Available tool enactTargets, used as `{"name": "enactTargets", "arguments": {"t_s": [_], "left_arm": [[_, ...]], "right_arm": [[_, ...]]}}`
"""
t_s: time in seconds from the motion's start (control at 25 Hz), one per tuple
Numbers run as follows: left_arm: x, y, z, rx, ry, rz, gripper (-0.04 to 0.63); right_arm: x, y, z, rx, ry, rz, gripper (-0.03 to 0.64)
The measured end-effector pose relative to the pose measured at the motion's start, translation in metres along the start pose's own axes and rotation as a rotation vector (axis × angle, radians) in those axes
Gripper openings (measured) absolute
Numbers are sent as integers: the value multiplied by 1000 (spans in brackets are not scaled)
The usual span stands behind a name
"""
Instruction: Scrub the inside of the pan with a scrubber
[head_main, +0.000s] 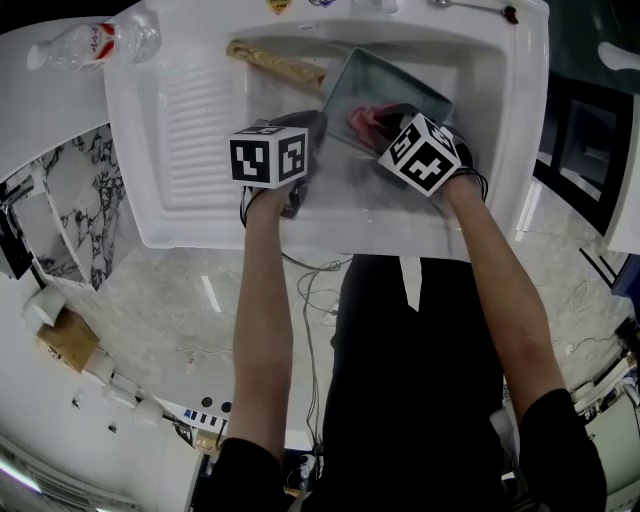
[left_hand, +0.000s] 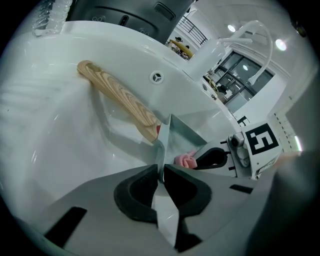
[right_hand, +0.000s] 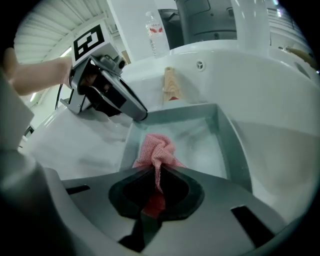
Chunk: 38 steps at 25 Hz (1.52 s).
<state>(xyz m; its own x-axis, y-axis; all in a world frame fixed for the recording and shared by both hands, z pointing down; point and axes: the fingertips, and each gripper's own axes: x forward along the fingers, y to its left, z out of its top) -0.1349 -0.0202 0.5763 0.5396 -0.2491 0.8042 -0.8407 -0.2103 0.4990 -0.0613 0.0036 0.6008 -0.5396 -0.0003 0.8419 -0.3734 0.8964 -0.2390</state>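
A square grey metal pan with a wooden handle rests tilted in the white sink. My left gripper is shut on the pan's thin near-left rim; the right gripper view shows it clamped at that corner. My right gripper is shut on a pink mesh scrubber, whose bunched end lies against the pan's inner floor. In the head view the scrubber shows pink between the two marker cubes, with the right gripper over the pan.
A ribbed drainboard forms the sink's left part. A plastic water bottle lies on the counter at the far left. The faucet arches over the back rim. A cable hangs below the sink's front edge.
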Motion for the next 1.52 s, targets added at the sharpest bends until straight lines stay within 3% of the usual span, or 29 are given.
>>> {"name": "enactTargets", "arguments": {"t_s": [0.2, 0.4, 0.52, 0.68, 0.84, 1.0, 1.12, 1.32, 1.52], "left_arm": [[1, 0, 1, 5, 0, 1, 58], [1, 1, 1, 11, 0, 7, 58], [1, 0, 0, 25, 7, 18, 58], [1, 1, 0, 25, 9, 18, 58], [1, 0, 0, 17, 7, 20, 58], [0, 0, 0, 19, 6, 25, 58], [1, -1, -1, 18, 6, 22, 58], [1, -1, -1, 9, 4, 15, 58], [1, -1, 0, 14, 3, 12, 58]], "right_arm": [[-4, -23, 1, 28, -10, -63, 44], [-12, -62, 7, 71, -39, -223, 44], [-16, -74, 5, 45, 11, -280, 44], [-19, -76, -7, -79, 145, -353, 44], [-17, -56, -13, -64, 157, -286, 44], [-7, -15, -13, -97, 126, -106, 44], [-4, 6, -23, -163, 167, -16, 44], [-11, 6, -44, -273, 335, 15, 44], [-13, -13, -41, -349, 346, -76, 48]]}}
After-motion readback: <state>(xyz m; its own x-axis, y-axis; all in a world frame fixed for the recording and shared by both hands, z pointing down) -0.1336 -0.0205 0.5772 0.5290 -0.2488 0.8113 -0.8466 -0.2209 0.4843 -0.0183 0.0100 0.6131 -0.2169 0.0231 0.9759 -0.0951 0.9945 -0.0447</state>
